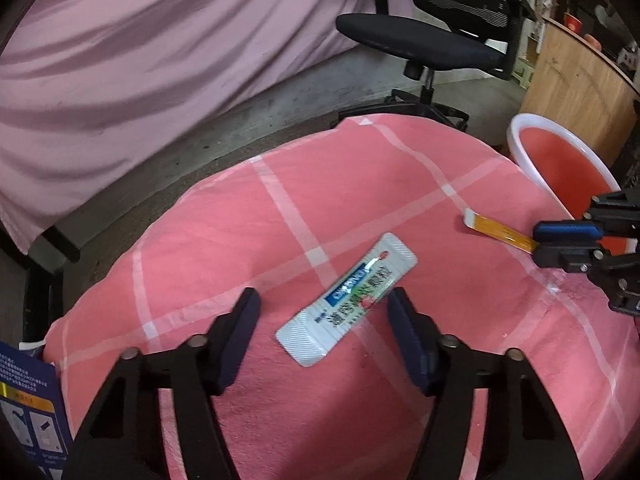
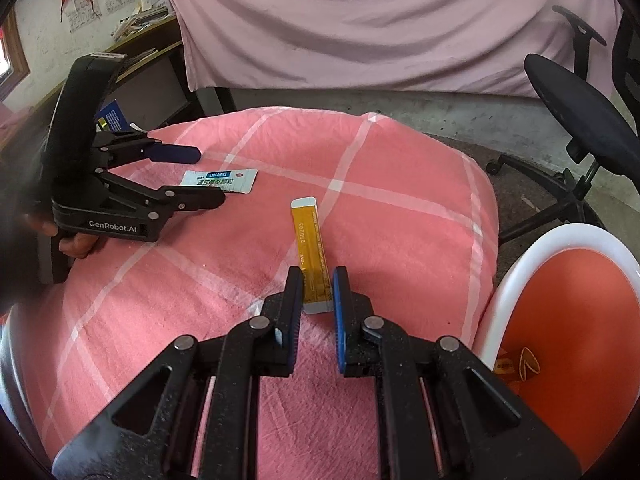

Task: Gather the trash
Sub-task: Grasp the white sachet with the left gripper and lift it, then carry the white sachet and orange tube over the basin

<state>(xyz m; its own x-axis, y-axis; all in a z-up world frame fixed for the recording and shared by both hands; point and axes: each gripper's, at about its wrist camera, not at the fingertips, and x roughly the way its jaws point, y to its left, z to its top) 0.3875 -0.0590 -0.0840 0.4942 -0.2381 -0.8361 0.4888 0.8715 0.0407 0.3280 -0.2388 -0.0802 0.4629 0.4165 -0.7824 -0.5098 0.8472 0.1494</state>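
Open pink cloth (image 2: 380, 208) lies between both packets; the bin's white rim (image 2: 532, 264) crowds its right edge.

Soft even daylight, fisheye-warped dark edges, slight blur.

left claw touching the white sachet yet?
Apart. Left wrist view: the left claw straddles the white sachet, pink cloth visible between each pad and the sachet.

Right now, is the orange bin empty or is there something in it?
Not empty. In the right wrist view, the bin has a small yellow-orange wrapper lying at its bottom. Whether more is inside, cannot tell.
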